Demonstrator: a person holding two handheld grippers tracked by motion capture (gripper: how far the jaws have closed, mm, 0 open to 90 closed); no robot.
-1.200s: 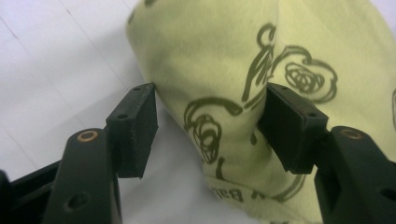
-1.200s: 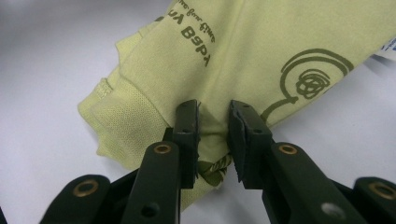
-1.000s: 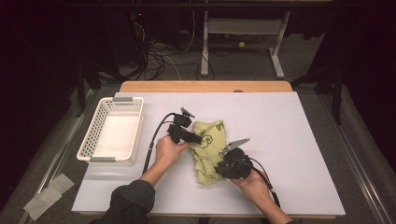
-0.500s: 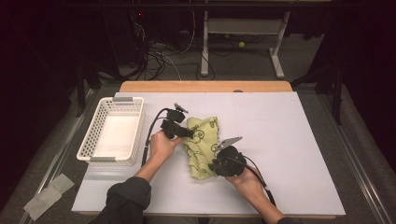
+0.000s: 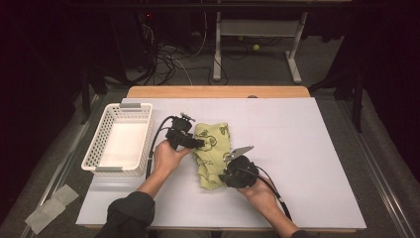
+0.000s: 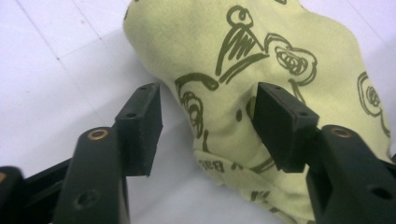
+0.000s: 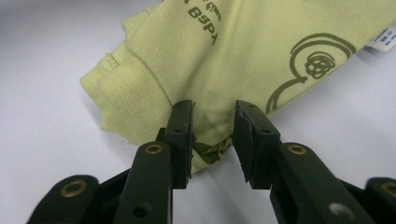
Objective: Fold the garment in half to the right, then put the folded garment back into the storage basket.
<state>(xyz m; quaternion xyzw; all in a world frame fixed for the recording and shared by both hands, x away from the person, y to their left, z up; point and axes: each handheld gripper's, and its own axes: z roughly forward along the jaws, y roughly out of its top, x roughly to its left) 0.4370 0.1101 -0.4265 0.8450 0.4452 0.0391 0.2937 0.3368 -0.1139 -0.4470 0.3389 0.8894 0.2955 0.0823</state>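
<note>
A yellow-green cloth (image 5: 213, 153) printed with dark green drawings lies folded on the white table (image 5: 307, 148). My left gripper (image 5: 200, 144) sits at the cloth's upper left edge. Its jaws have just been opening and now stand wide apart (image 6: 208, 126), with the cloth (image 6: 261, 51) lying loose under and between them. My right gripper (image 5: 224, 175) is at the cloth's lower right part. Its jaws (image 7: 213, 135) have just been opening a little, and a gap shows between the pads over the cloth's (image 7: 243, 51) ribbed hem edge.
A white plastic basket (image 5: 94, 148) stands empty at the table's left side. A wooden strip (image 5: 218, 91) runs along the far edge. Cables and a desk frame (image 5: 257, 34) are on the floor beyond. The right half of the table is bare.
The left gripper's jaws closed on the cloth's upper part, then opened and let it go. The cloth now lies flatter. The right hand stayed almost still.
</note>
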